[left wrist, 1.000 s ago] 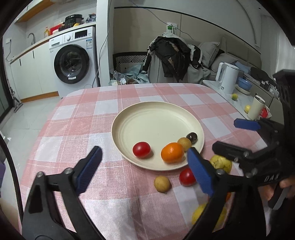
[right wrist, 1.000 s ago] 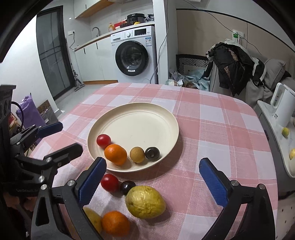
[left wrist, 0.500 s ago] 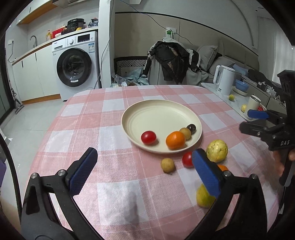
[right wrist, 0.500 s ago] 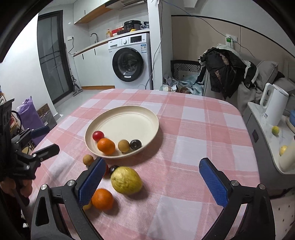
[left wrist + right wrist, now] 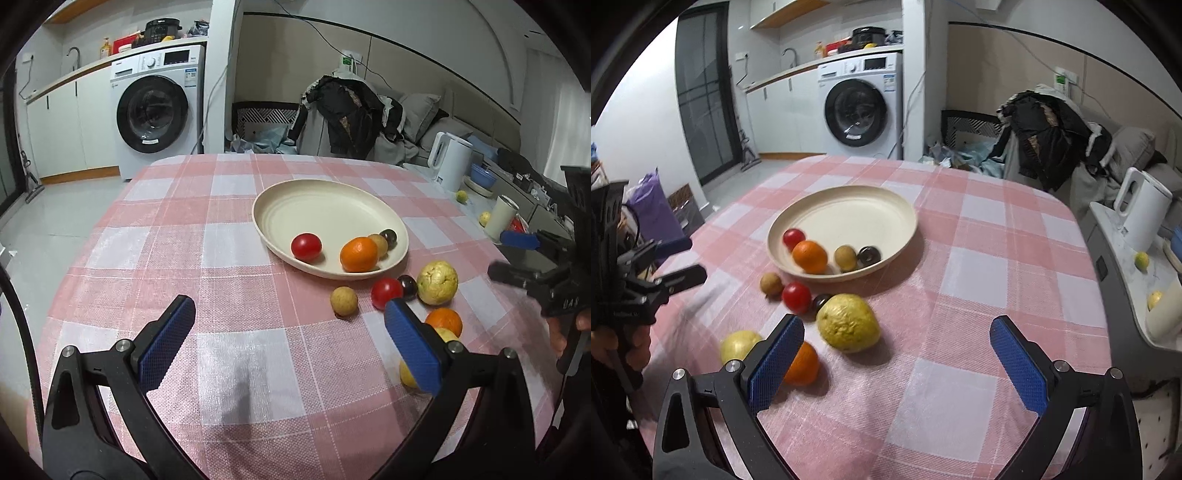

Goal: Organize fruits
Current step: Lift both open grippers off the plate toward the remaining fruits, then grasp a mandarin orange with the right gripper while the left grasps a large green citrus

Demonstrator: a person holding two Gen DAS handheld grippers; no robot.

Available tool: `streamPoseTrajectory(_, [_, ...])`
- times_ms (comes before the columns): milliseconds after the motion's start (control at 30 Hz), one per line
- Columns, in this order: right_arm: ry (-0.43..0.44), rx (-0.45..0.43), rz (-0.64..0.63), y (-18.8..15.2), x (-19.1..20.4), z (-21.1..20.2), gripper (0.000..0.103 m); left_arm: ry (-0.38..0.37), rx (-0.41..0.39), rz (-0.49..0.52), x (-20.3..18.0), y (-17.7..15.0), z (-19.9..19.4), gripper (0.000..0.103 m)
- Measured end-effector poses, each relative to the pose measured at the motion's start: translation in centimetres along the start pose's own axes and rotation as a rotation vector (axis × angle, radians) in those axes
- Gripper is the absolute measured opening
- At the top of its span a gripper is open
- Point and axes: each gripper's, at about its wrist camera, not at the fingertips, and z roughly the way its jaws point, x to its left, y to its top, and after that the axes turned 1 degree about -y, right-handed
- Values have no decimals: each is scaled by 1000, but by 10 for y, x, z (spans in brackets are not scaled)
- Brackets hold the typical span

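A cream plate (image 5: 314, 201) (image 5: 849, 206) on the pink checked tablecloth holds a red tomato (image 5: 306, 247), an orange (image 5: 359, 254), a tan round fruit (image 5: 380, 243) and a dark plum (image 5: 388, 236). Loose on the cloth near the plate lie a tan fruit (image 5: 343, 301), a red tomato (image 5: 796, 297), a dark plum (image 5: 820, 301), a big yellow guava (image 5: 847, 322), an orange (image 5: 802, 363) and a yellow lemon (image 5: 738, 345). My left gripper (image 5: 291, 343) is open and empty, hanging over bare cloth. My right gripper (image 5: 897, 363) is open too, just behind the guava.
A white kettle (image 5: 1143, 212) and small yellow fruits (image 5: 1141, 260) sit on a side counter right of the table. A chair piled with dark clothes (image 5: 351, 114) stands behind the table. A washing machine (image 5: 159, 107) is at the back left.
Both grippers have pulled back and up from the plate, so the fruits look smaller and farther away. Both stayed open. The fruits have not moved.
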Motion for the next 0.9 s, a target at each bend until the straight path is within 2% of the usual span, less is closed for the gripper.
streamPoseTrajectory(300, [58, 101, -121, -15, 27, 20, 103, -44, 30, 51, -22, -4, 1, 102])
streamPoseTrajectory(533, [84, 178, -162, -27, 41, 35, 103, -64, 59, 111, -45, -11, 6, 102])
streamPoseTrajectory(767, [100, 198, -178, -32, 49, 43, 101, -95, 96, 158, -61, -19, 10, 102])
streamPoseTrajectory(800, [108, 196, -179, -32, 50, 44, 100, -97, 99, 165, -62, -20, 11, 102])
streamPoseTrajectory(900, [128, 201, -186, -33, 53, 46, 87, -99, 113, 178, -66, -23, 15, 102])
